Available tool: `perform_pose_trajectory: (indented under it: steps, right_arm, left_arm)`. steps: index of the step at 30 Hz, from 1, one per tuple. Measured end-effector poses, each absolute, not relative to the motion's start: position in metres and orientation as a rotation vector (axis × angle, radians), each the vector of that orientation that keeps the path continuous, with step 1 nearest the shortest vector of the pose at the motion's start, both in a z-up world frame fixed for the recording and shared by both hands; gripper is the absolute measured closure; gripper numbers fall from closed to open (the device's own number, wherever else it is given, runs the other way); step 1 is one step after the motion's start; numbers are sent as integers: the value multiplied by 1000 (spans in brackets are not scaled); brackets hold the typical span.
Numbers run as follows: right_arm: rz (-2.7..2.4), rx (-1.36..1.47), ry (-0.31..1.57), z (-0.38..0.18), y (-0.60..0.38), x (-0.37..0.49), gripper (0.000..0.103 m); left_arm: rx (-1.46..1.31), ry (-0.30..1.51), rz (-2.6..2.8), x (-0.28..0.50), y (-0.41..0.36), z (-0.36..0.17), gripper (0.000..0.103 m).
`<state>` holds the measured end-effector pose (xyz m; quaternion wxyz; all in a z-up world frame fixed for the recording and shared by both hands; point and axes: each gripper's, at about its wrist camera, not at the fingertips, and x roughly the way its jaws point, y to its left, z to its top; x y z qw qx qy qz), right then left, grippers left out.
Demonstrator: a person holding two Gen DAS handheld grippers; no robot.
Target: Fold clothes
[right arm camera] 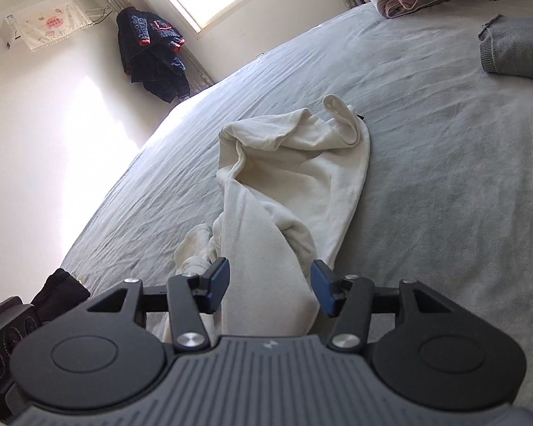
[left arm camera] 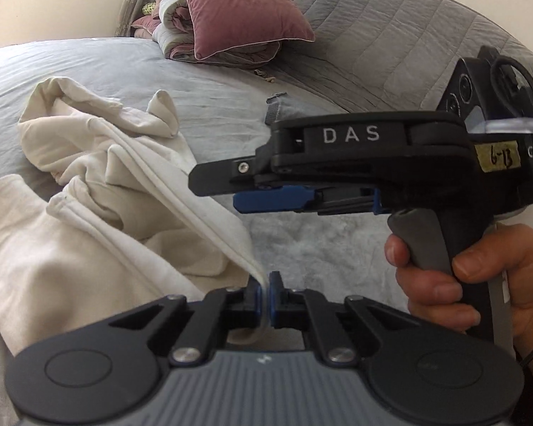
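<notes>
- A cream-white garment (right arm camera: 295, 177) is seen lying crumpled on the grey bed (right arm camera: 426, 177), roughly in the middle of the sheet, stretching from the near edge towards the far end where the bedding is stacked.
- The left hand-held gripper (left arm camera: 265, 296) is closed tight on a hemmed corner of the garment; the cloth is pinched between its blue pads and is drawn up taut from the heap.
- The right hand-held gripper (right arm camera: 270, 285) is held with its jaws parted about halfway. A bunched length of the garment runs between the pads, but no pressing on it can be made out, so nothing is judged to be gripped there.
- In the left wrist view the right hand-held gripper is shown from the side, carried by a person's hand (left arm camera: 455, 277) just above the sheet beside the garment.
- No fold is judged to have been made in this garment: it is twisted and rumpled, with openings gaping at its far end. What remains, by this reading, is a second grip, spreading it flat, and then the folds themselves.
- A grey knitted item (right arm camera: 515, 49) is seen towards the far right corner of the bed; whether it is already folded cannot be told.
- A pink pillow (left arm camera: 241, 7) and a rolled quilt (left arm camera: 181, 25) are stacked at the far edge.
</notes>
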<state>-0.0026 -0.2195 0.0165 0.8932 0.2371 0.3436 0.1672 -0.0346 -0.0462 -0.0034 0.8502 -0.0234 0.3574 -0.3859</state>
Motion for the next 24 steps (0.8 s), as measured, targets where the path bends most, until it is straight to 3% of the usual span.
perform_pose_trajectory:
  steps: [4,5,6,7,9,10,11,12,15,17,24]
  right_arm:
    - [385,376,749,11,-197,5,51]
    - [379,345,758,9,-194,6,58]
    - [371,316,766,7,-191,8,78]
    - [365,302,769,6,-190,9,90]
    - [346,322,754,9,-197,10,94]
    - [330,340,735,12,-204,9,95]
    - [312,359,712,17,-211,7,95]
    - [294,381,686,22,-220,5,95]
    - [239,457,616,34,-249,0,96]
    - [191,486,576,40,-265,-5,96]
    - [79,532,496,53,-312,-25,96]
  left_arm:
    - [-78,762,-815,-32,-36,-3,99]
    - [-89,764,-820,-30,-34,-2,98]
    - [-101,767,-826,-29,-33,-1,98]
    - [-112,769,-832,-28,-31,0,93]
    - [-134,759,-846,-26,-27,5,87]
    - [-145,748,-851,-26,-25,8,80]
    - [-154,732,-850,-25,-22,12,65]
    - [-161,715,-844,-25,-19,16,60]
    - [-184,681,-801,-21,-9,25,57]
    - [-198,672,-749,-14,-3,28,44]
    - [-265,700,-585,10,13,21,37]
